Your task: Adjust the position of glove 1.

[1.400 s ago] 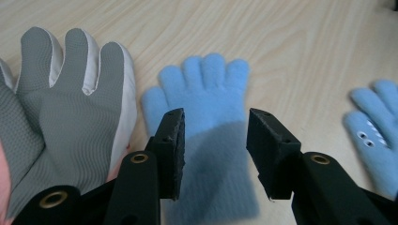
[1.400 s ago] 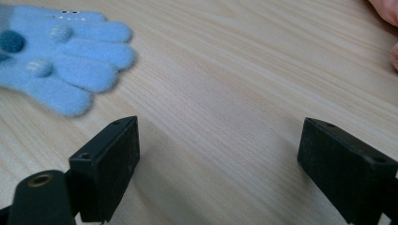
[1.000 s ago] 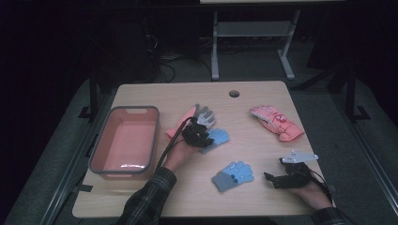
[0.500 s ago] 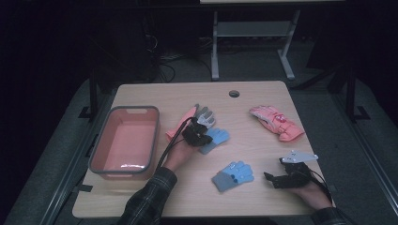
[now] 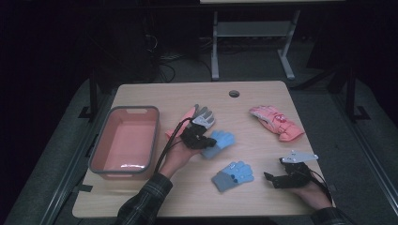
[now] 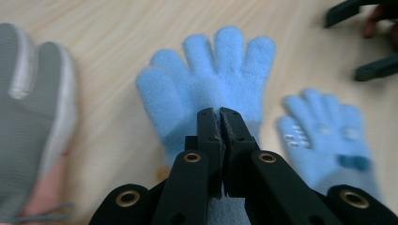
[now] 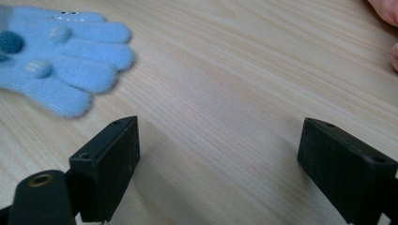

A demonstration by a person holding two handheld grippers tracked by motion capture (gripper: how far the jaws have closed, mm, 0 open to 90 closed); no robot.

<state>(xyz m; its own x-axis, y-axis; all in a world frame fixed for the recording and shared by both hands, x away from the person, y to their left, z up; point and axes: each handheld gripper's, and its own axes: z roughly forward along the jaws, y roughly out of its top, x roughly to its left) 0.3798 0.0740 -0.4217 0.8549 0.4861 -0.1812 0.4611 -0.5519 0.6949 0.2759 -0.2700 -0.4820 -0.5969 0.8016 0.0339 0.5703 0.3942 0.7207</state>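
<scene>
Table (image 5: 263, 197): you work on pale wood-grain laminate, smooth, faint sheen.
Plain blue glove (image 6: 213, 79): fuzzy, matt fleece cloth.
Dotted blue glove (image 5: 233, 175), at five o'clock from it: soft knit.
Bin (image 5: 97, 150): glossy pink plastic.
Left gripper (image 6: 219, 117): matt black plastic, brass rivets.

My left gripper (image 6: 220, 117) has its fingers (image 6: 209, 136) pinched together on the cuff of the plain blue glove (image 6: 211, 79). A grey glove (image 6: 33, 117) lies to its left on the tabletop (image 6: 108, 28), a dotted blue glove (image 6: 328, 136) to its right.
</scene>
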